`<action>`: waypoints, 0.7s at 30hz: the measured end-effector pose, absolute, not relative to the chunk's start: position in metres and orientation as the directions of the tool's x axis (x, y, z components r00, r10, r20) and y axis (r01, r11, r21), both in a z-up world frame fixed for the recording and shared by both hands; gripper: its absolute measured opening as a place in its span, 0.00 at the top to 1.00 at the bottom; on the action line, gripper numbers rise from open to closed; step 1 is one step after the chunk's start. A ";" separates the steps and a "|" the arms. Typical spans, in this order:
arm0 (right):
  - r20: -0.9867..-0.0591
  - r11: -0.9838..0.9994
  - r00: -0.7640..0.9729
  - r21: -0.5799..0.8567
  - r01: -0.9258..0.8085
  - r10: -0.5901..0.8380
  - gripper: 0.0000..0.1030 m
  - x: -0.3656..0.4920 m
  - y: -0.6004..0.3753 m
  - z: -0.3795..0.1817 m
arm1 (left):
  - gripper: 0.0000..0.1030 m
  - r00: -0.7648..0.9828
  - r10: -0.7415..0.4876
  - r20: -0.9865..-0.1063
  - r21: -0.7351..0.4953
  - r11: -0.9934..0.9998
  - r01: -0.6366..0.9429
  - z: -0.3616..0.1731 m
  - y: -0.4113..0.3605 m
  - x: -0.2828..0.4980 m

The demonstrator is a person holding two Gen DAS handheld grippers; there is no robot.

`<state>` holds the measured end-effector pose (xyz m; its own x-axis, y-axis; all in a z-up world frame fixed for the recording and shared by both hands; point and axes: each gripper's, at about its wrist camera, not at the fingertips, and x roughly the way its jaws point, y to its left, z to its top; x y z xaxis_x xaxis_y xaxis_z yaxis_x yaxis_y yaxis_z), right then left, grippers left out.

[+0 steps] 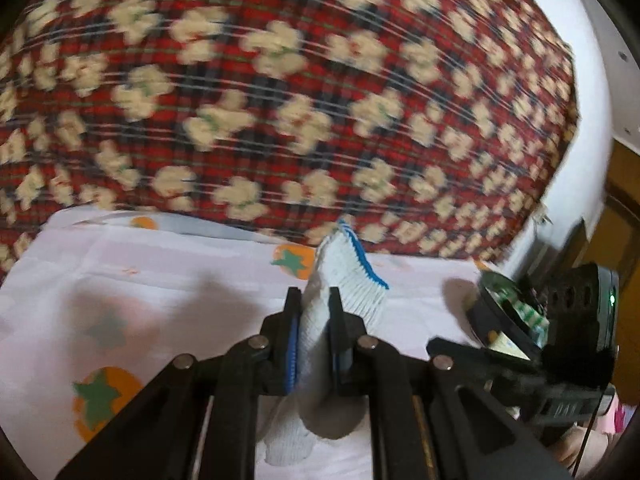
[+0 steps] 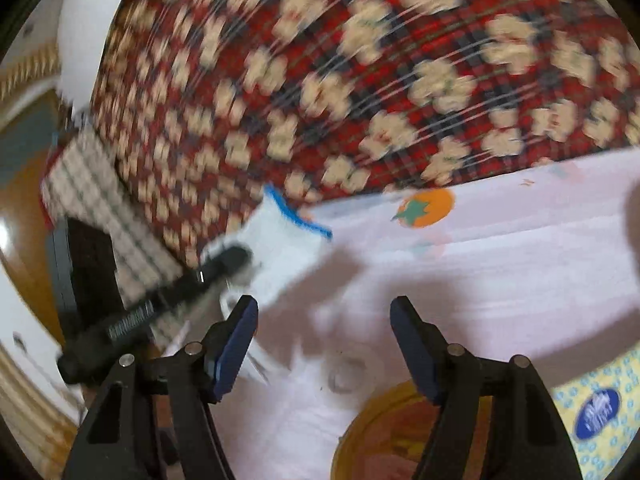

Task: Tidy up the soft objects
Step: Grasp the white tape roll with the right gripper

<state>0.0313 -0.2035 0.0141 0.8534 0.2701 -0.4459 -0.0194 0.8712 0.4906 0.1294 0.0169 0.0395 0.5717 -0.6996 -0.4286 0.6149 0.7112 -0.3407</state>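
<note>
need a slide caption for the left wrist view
Left gripper shut on a white knit glove with blue cuff trim, above a pale fruit-print sheet.

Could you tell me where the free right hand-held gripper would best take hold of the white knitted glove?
I would take the blue-edged cuff of the white knitted glove, coming from the right. The left hand-held gripper pinches its middle, so the cuff stands clear above the jaws, while the fingers hang hidden behind the linkage. The right hand-held gripper is open.

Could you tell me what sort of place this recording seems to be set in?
Probably a bedroom at home: a light sheet printed with orange fruit, a red plaid floral quilt behind it, and a yellow tissue pack nearby.
</note>
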 end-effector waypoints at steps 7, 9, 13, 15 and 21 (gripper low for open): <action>-0.730 0.941 0.610 0.326 -0.087 0.309 0.31 0.092 -0.172 0.008 | 0.90 0.639 -0.571 -0.516 -0.319 0.820 0.475 0.020 0.043 0.154; -0.780 0.936 0.531 0.341 -0.082 0.331 0.31 0.104 -0.171 -0.001 | 0.90 0.640 -0.563 -0.523 -0.315 0.825 0.468 0.018 0.042 0.154; -0.883 0.966 0.391 0.240 -0.099 0.259 0.31 0.125 -0.159 -0.019 | 0.90 0.641 -0.560 -0.524 -0.310 0.827 0.469 0.016 0.041 0.153; -0.913 0.969 0.326 0.221 -0.107 0.244 0.31 0.130 -0.156 -0.030 | 0.90 0.641 -0.560 -0.525 -0.314 0.827 0.466 0.016 0.041 0.152; -0.948 0.976 0.264 0.136 -0.168 0.177 0.31 0.134 -0.142 -0.040 | 0.90 0.638 -0.551 -0.537 -0.329 0.834 0.443 0.012 0.045 0.157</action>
<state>0.1340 -0.1420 -0.0395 0.2638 0.1771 -0.9482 -0.1680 0.9764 0.1357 0.1574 0.0448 0.0122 0.6383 -0.5513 -0.5372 0.4434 0.8338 -0.3288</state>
